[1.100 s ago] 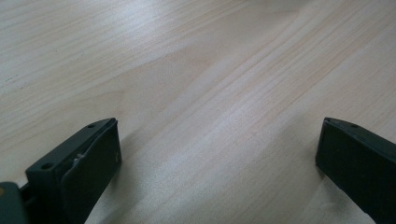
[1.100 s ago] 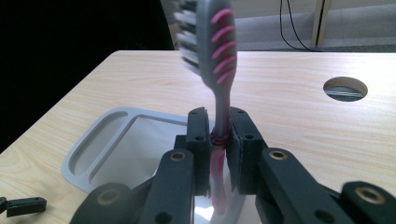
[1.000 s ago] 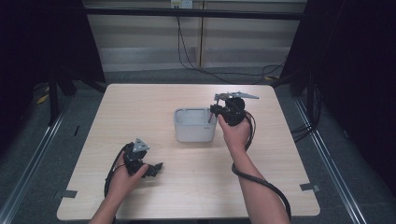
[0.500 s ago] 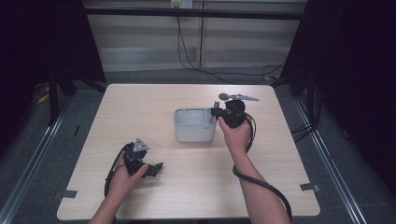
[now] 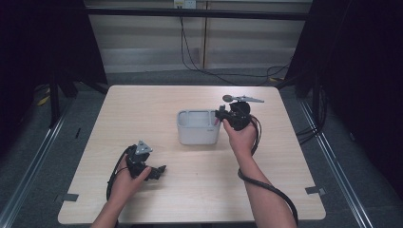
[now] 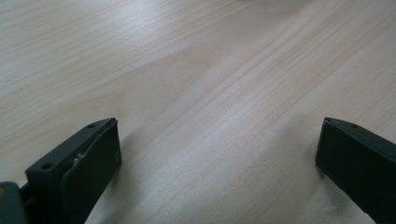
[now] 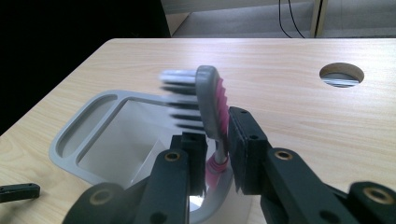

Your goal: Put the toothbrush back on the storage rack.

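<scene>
My right gripper (image 7: pixel 217 140) is clamped on a grey-and-pink toothbrush (image 7: pixel 210 105), head up, just over the right edge of the grey holder (image 5: pixel 198 127) mid-table. My left gripper (image 6: pixel 217 154) rests on the near-left of the table (image 5: pixel 142 109), jaws wide apart with nothing between them.

Left gripper (image 6: pixel 217 154) jaws stand wide apart, low over the table (image 6: pixel 201 70). Bare light wood grain lies between them.

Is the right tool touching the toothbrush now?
Touching. In the right gripper view, the right tool has both jaws pressed on the toothbrush neck, no gap.
</scene>
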Action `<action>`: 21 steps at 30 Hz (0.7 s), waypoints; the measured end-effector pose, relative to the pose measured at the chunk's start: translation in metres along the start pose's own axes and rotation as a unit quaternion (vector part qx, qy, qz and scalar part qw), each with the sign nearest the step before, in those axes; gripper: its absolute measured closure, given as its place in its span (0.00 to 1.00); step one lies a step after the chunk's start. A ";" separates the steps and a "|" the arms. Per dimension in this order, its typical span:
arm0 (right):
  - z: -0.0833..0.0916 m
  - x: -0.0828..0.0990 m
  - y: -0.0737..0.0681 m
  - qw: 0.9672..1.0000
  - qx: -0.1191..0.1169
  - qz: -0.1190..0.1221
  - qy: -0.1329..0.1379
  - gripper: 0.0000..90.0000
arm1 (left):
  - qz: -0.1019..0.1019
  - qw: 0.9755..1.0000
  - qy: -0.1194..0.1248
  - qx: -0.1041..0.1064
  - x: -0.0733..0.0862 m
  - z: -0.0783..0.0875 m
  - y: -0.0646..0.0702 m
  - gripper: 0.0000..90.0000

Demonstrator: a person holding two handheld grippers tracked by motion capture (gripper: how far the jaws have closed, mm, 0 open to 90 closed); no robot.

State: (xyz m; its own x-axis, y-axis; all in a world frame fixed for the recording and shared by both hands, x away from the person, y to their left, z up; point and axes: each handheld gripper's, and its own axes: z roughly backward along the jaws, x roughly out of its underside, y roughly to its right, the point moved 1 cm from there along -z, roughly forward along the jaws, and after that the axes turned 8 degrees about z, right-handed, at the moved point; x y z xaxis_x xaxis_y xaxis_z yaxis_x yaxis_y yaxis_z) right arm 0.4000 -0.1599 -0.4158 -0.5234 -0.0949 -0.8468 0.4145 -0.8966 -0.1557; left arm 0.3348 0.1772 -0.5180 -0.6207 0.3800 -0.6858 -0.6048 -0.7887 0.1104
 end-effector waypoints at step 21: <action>0.004 -0.001 -0.001 1.000 -0.007 0.002 -0.001 0.65 | 0.000 1.000 0.001 -0.002 0.000 -0.001 0.000 0.00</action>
State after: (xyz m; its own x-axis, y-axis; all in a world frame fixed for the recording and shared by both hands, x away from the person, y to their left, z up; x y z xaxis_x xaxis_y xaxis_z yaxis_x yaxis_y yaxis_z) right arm 0.3968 -0.1605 -0.4126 -0.5230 -0.1003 -0.8464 0.4280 -0.8896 -0.1591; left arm 0.3355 0.1767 -0.5182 -0.6194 0.3800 -0.6870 -0.6034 -0.7902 0.1069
